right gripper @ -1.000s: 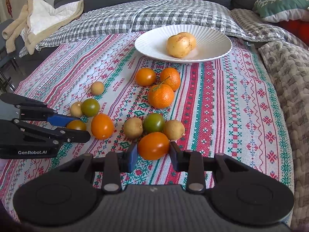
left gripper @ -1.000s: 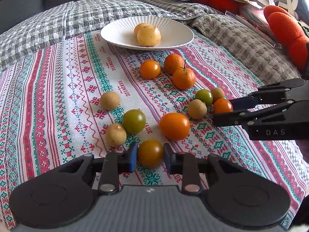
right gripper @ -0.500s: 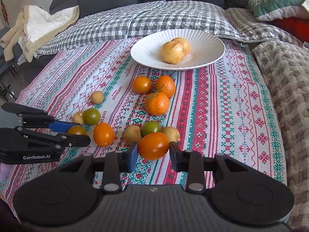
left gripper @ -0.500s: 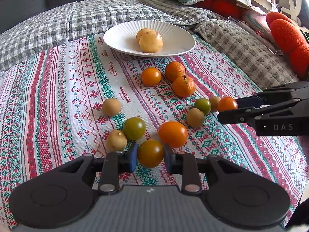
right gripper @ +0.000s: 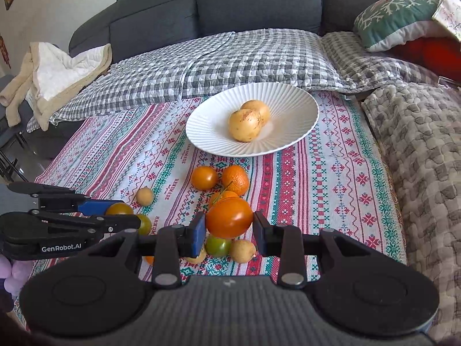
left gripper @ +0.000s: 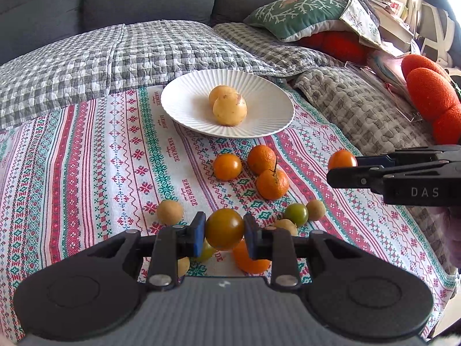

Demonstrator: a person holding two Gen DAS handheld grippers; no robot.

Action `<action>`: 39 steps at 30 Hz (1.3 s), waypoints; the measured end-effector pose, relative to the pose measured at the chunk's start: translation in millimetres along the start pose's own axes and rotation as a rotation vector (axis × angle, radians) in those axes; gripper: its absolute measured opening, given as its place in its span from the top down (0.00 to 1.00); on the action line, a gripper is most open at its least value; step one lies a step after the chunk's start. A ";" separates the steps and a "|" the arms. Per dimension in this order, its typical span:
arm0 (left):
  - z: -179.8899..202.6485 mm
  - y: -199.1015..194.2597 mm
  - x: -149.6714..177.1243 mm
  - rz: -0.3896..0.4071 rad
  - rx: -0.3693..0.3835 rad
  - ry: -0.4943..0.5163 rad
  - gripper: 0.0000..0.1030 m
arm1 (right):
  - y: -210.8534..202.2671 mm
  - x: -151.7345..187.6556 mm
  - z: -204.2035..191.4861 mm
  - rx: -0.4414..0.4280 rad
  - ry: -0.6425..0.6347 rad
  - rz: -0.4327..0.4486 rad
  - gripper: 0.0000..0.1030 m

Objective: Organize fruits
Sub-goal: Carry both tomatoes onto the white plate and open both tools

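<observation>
My left gripper (left gripper: 224, 233) is shut on a brownish-orange tomato (left gripper: 224, 228), lifted above the patterned cloth (left gripper: 95, 167). My right gripper (right gripper: 229, 224) is shut on a bright orange tomato (right gripper: 229, 221), also raised; from the left wrist view it shows at the right as the right gripper (left gripper: 343, 163). A white ribbed plate (left gripper: 184, 101) at the far side holds two yellow fruits (left gripper: 229, 109). Loose on the cloth lie an orange tomato (left gripper: 227, 166), two tangerines (left gripper: 272, 184), a green tomato (left gripper: 296, 214) and small tan fruits (left gripper: 169, 212).
A grey checked quilt (right gripper: 201, 66) and a grey sofa (right gripper: 230, 3) lie behind the plate. A green cushion (right gripper: 400, 20) and a pebble-patterned blanket (right gripper: 426, 155) fill the right. A beige towel (right gripper: 54, 72) hangs at the far left. Orange plush balls (left gripper: 429, 98) sit far right.
Both grippers have risen off the cloth, each carrying its tomato. The plate and the sofa behind now show lower and fuller in both views.
</observation>
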State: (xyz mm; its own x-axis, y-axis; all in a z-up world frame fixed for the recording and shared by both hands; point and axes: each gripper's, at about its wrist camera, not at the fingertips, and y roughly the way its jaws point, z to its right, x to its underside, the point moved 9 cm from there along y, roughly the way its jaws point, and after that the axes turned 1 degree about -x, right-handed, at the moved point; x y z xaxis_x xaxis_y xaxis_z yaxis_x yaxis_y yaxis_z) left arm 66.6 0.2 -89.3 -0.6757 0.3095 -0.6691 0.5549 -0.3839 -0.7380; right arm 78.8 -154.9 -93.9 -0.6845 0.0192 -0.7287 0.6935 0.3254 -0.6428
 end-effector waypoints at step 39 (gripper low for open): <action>6.4 89.2 -100.7 0.067 -0.007 -0.029 0.80 | 34.7 -57.8 38.9 -0.061 0.025 0.116 0.69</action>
State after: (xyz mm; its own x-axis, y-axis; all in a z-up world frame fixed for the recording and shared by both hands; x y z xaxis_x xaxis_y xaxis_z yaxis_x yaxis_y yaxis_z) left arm 181.1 -70.7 -87.3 -0.6508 0.2576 -0.7142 0.6025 -0.3971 -0.6923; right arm 151.1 -181.5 -83.3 -0.6067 0.0829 -0.7906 0.7537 0.3762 -0.5389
